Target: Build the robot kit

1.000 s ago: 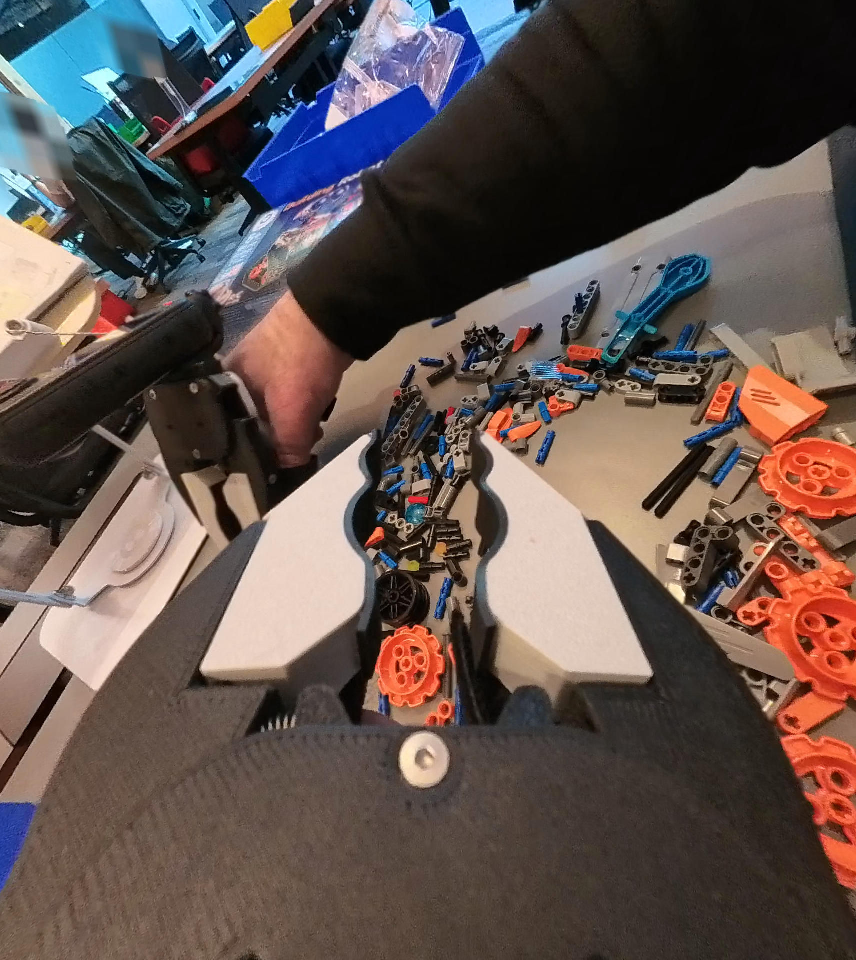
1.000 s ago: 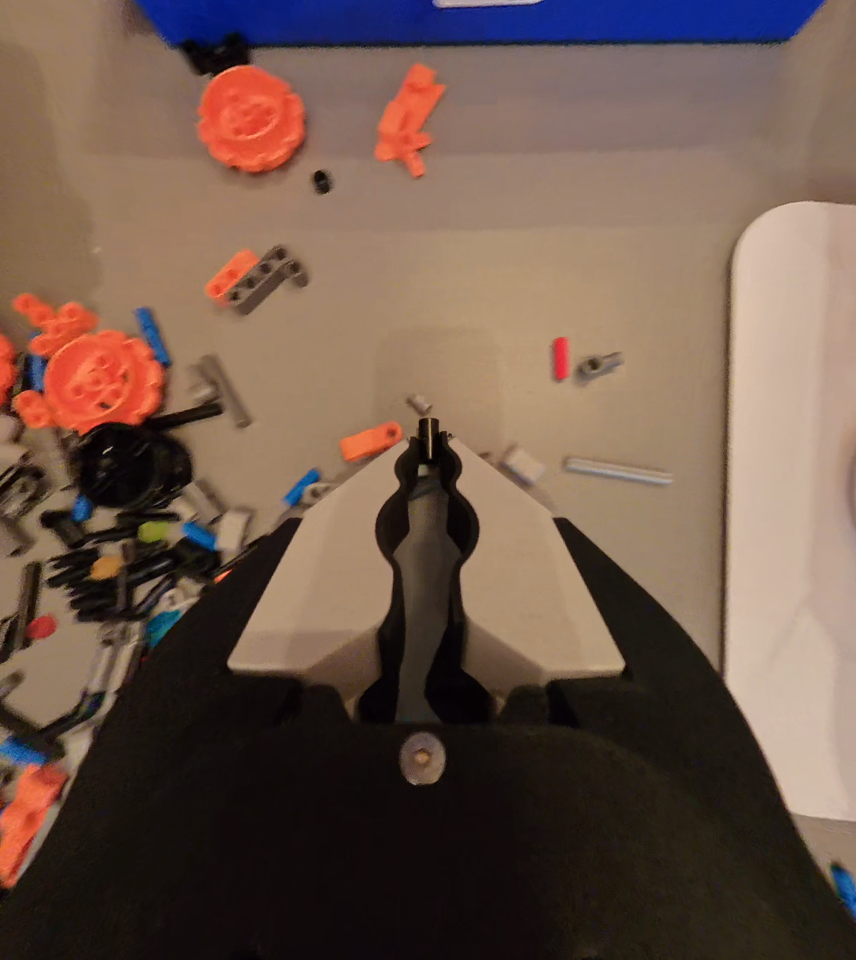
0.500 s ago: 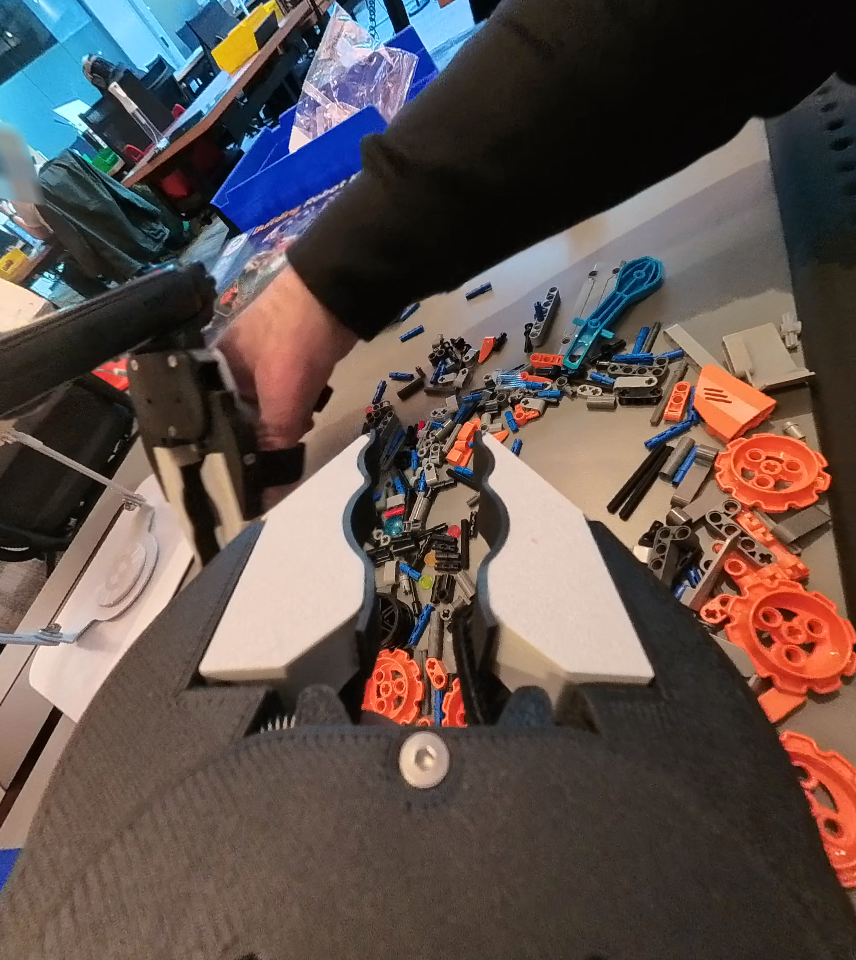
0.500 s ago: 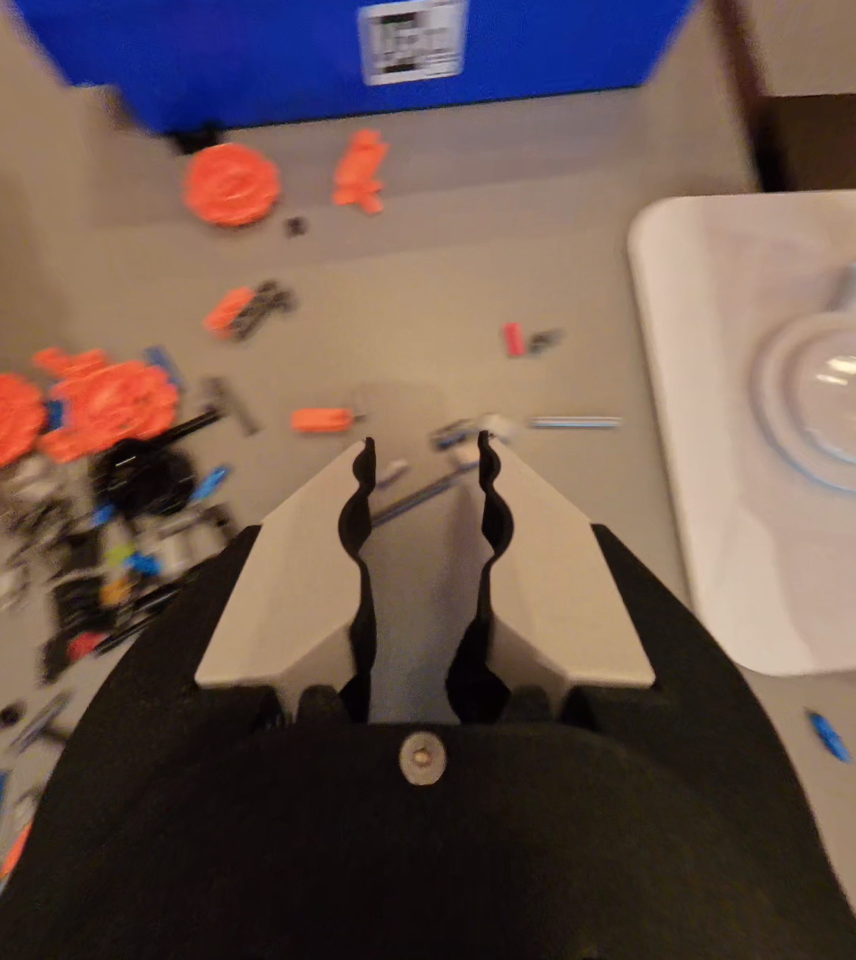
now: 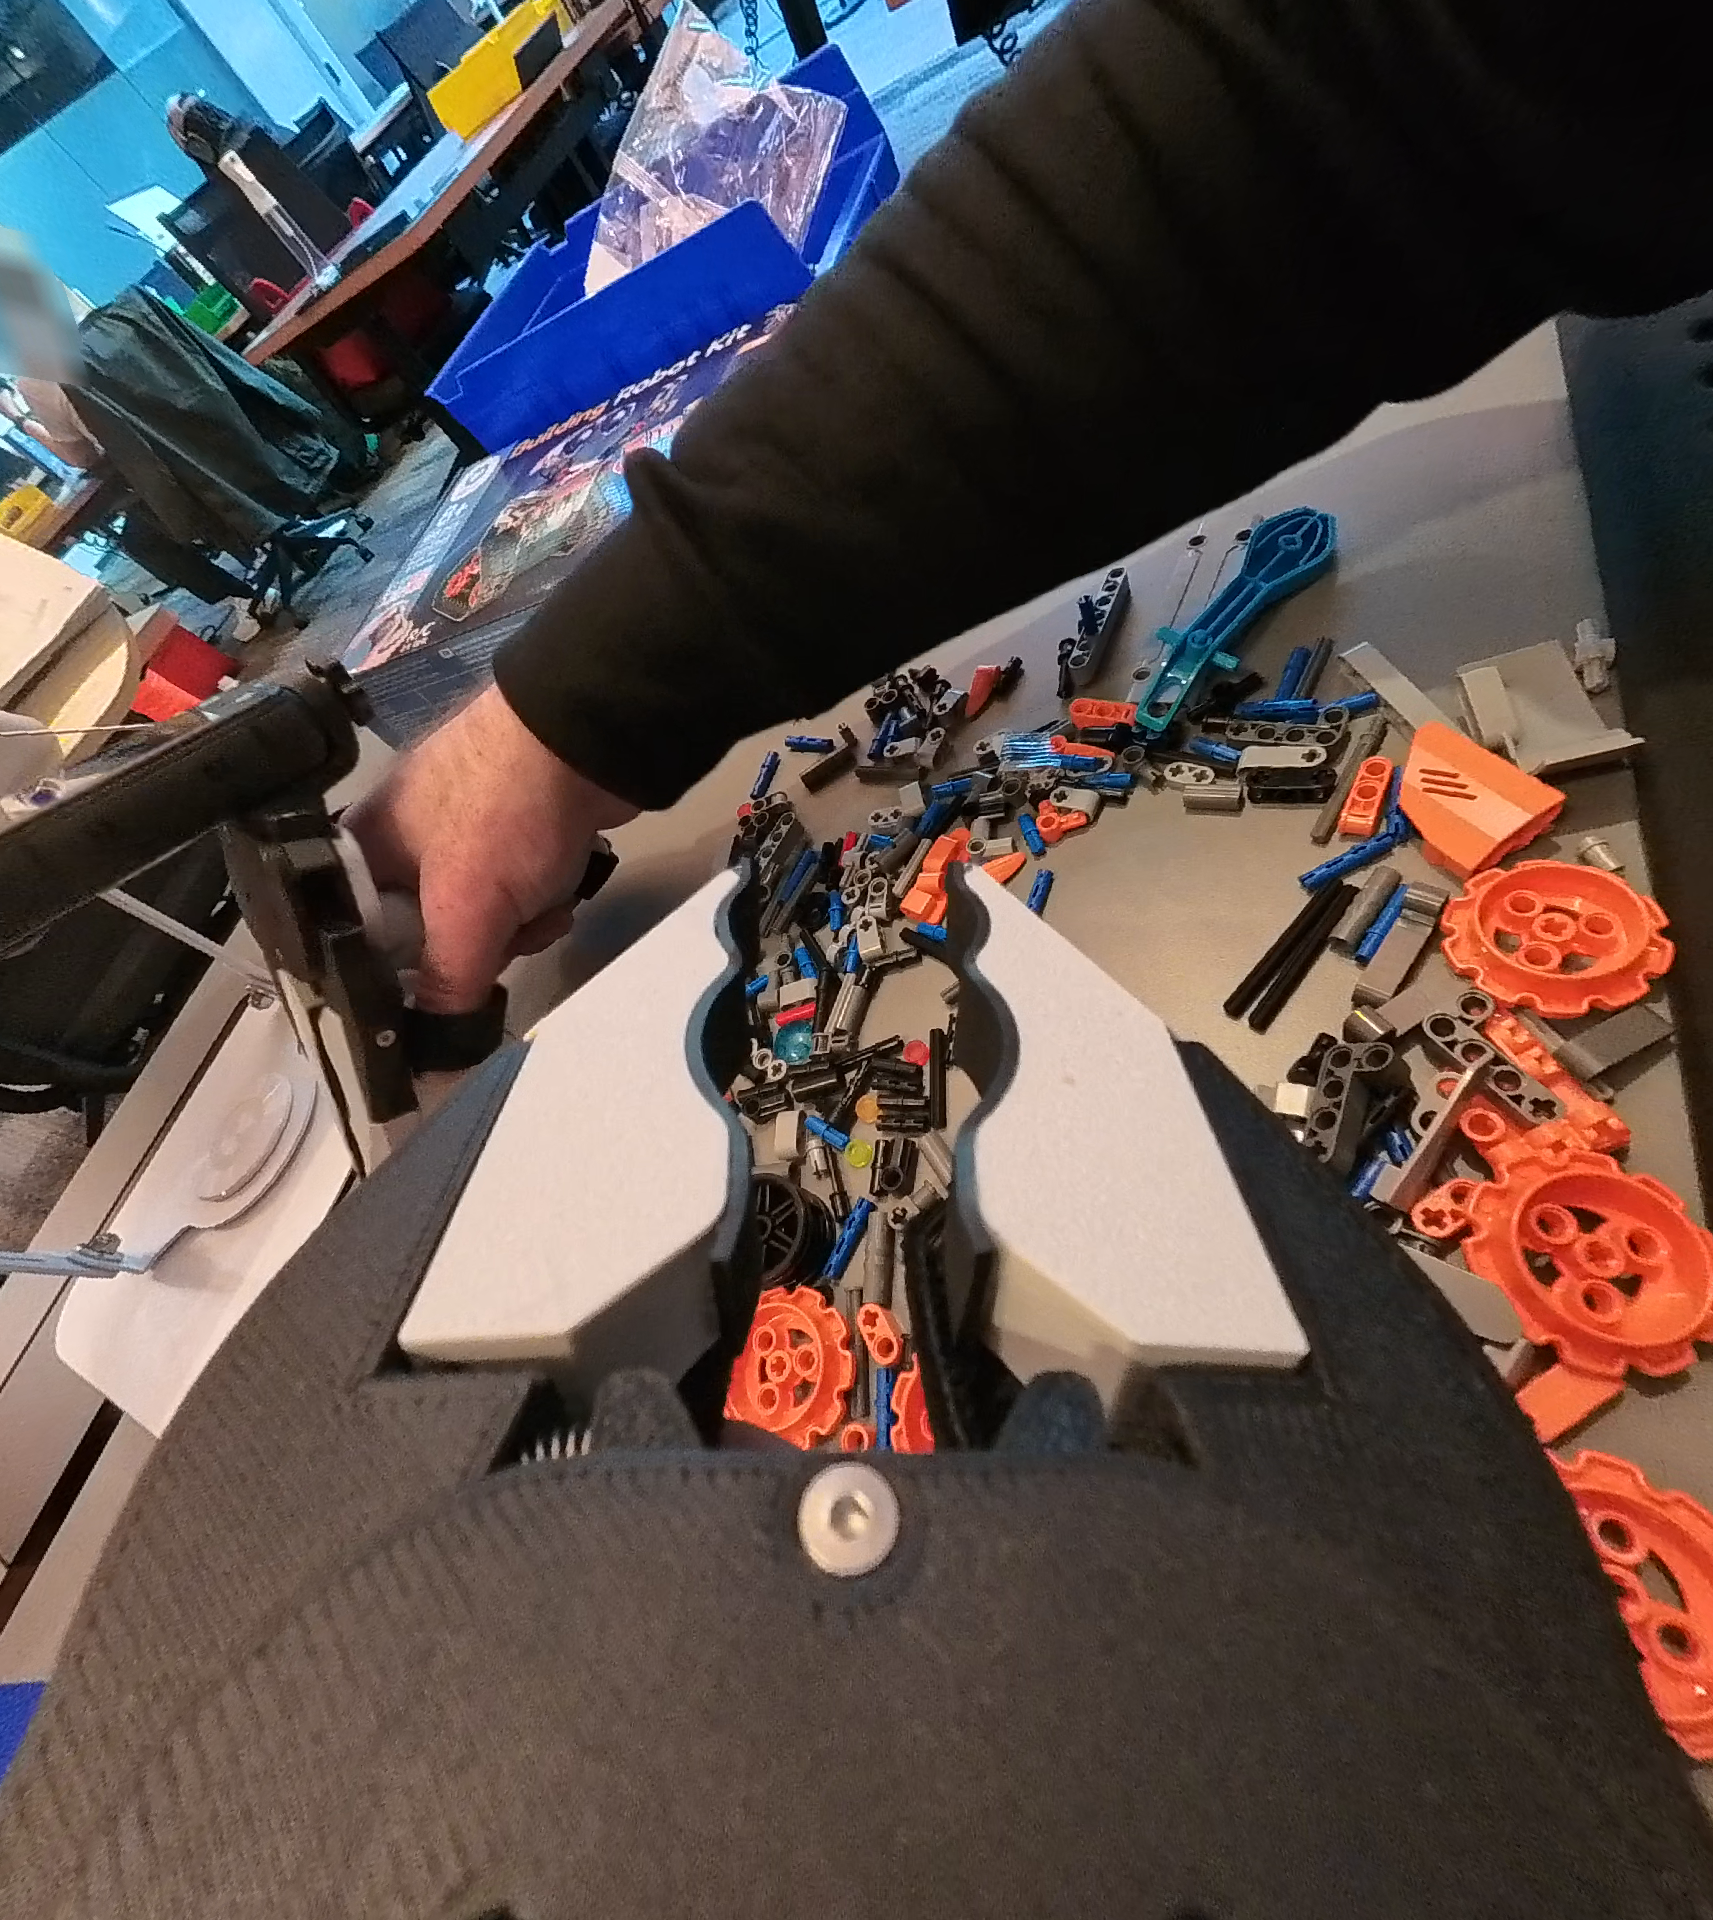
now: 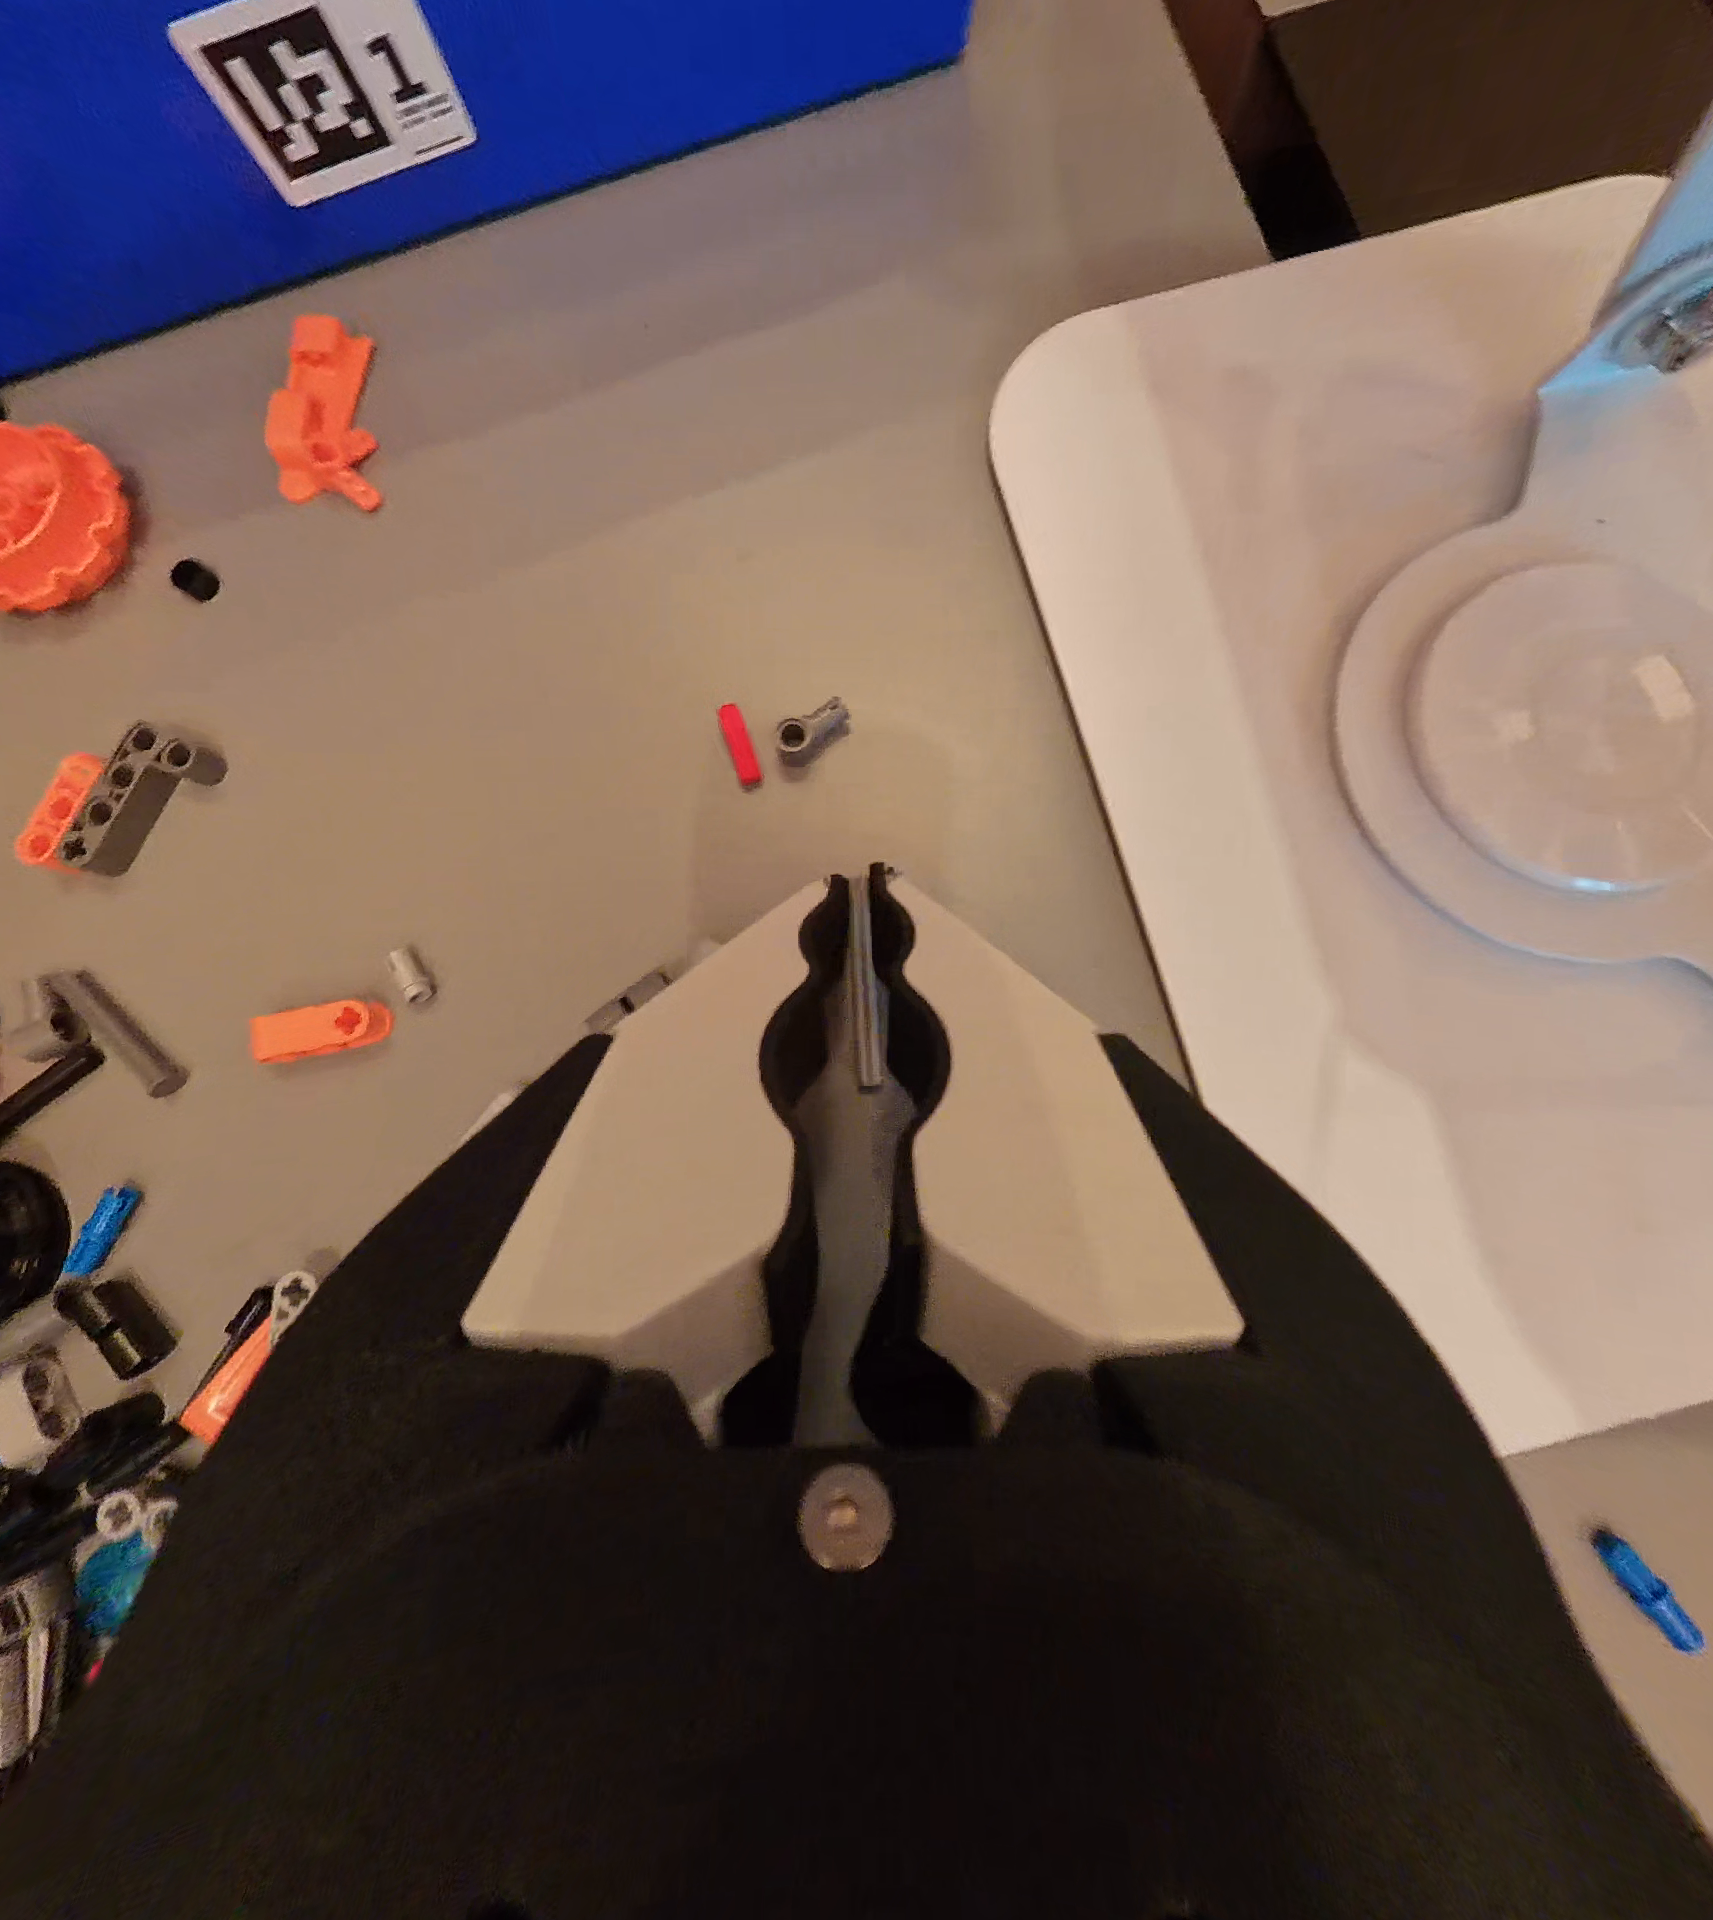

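Fingers of the left gripper [image 5: 847, 894] stand spread with nothing between them, hanging above a dense heap of small building parts [image 5: 862, 1049] on the grey table [image 5: 1195, 894]. That heap lies straight ahead of and below the open jaws, closer to this gripper than to the other. A black wheel [image 5: 784, 1226] and an orange gear [image 5: 790, 1366] show in the gap near the finger roots. Further left in the same view, a person's hand [image 5: 478, 862] in a dark sleeve [image 5: 935, 447] grips the handle of the right gripper [image 6: 857, 883], reaching across the table and pointing it down at the surface, beside a white base plate [image 5: 177, 1236].

Seen from the right wrist view, that gripper's fingers are pressed together on a thin grey axle [image 6: 867, 997]. The axle's long axis runs along the fingers, one end at the tips and the other reaching back into the hollow between them. Left of the tips lie an orange beam [image 6: 317, 1031] and a small grey bush [image 6: 408, 972]; ahead sit a red pin [image 6: 738, 742] and a grey connector [image 6: 810, 729], apart from the fingers. A blue bin [image 6: 52, 187] with a printed marker closes the far edge. To the right, just beside the fingers, spreads the white base plate [image 6: 1247, 520].
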A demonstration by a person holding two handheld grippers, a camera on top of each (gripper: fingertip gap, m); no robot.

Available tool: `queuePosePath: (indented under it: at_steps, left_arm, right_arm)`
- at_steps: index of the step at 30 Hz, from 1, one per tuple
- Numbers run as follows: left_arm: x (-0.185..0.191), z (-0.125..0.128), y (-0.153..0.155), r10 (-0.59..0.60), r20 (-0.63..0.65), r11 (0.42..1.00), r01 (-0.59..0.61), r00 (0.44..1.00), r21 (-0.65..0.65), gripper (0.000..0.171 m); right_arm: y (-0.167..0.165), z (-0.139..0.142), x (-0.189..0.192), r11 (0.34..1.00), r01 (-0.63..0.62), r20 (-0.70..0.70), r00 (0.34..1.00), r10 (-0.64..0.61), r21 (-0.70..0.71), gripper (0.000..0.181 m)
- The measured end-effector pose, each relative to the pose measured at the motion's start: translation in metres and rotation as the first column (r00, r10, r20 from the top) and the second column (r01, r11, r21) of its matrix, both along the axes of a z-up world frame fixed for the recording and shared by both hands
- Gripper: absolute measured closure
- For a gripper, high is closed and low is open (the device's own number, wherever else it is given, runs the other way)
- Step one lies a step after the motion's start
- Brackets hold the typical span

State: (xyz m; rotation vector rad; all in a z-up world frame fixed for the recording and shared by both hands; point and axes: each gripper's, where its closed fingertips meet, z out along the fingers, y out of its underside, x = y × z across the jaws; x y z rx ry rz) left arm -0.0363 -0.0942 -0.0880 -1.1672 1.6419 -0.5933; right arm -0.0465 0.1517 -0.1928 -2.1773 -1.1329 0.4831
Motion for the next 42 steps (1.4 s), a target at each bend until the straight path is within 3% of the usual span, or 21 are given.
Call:
queuePosePath:
  at_steps: [3,5,9,12,16,22,26,30,36,42]
  left_arm:
    - [0.0,-0.001,0.0,0.0,-0.003,1.0,0.0,1.0,0.005,0.139]
    - [0.0,-0.001,0.0,0.0,-0.004,1.0,0.0,1.0,0.006,0.139]
    - [0.001,-0.002,-0.001,-0.004,-0.005,1.0,0.004,1.0,-0.001,0.139]
    - [0.002,-0.004,-0.002,-0.006,-0.012,1.0,0.006,1.0,0.003,0.139]
    - [0.002,-0.004,-0.001,-0.004,-0.013,1.0,0.004,1.0,0.003,0.139]
    - [0.002,-0.005,-0.003,-0.011,-0.014,1.0,0.011,1.0,0.0,0.139]
    - [0.003,-0.003,-0.008,-0.022,-0.012,1.0,0.022,1.0,0.005,0.138]
    - [0.003,-0.003,-0.007,-0.021,-0.009,1.0,0.021,1.0,0.011,0.138]
    - [0.001,-0.002,-0.004,-0.015,-0.004,1.0,0.015,1.0,0.002,0.138]
    - [0.002,-0.004,-0.005,-0.018,-0.011,1.0,0.018,1.0,0.002,0.138]
  right_arm:
    - [-0.01,0.0,-0.001,0.998,-0.05,0.003,0.999,0.051,-0.028,0.179]
    - [-0.01,0.006,0.003,0.999,-0.045,-0.003,0.999,0.045,-0.009,0.165]
    - [-0.017,0.0,0.017,0.998,-0.047,0.017,0.999,0.048,-0.046,0.155]
    - [-0.023,0.0,0.016,0.996,-0.091,0.026,0.995,0.091,-0.026,0.178]
    - [-0.038,0.0,0.009,0.99,-0.139,0.013,0.99,0.139,-0.038,0.179]
    - [-0.09,0.0,-0.002,0.949,-0.305,0.007,0.952,0.307,-0.083,0.172]
    - [-0.054,0.017,-0.007,0.984,-0.178,-0.054,0.983,0.177,-0.013,0.153]
    - [-0.009,0.014,-0.011,0.998,-0.065,-0.066,0.996,0.065,0.004,0.138]
    - [0.004,0.001,-0.03,0.993,-0.114,-0.057,0.992,0.113,-0.017,0.163]
    - [0.003,0.001,-0.038,0.989,-0.146,-0.058,0.988,0.145,-0.005,0.171]
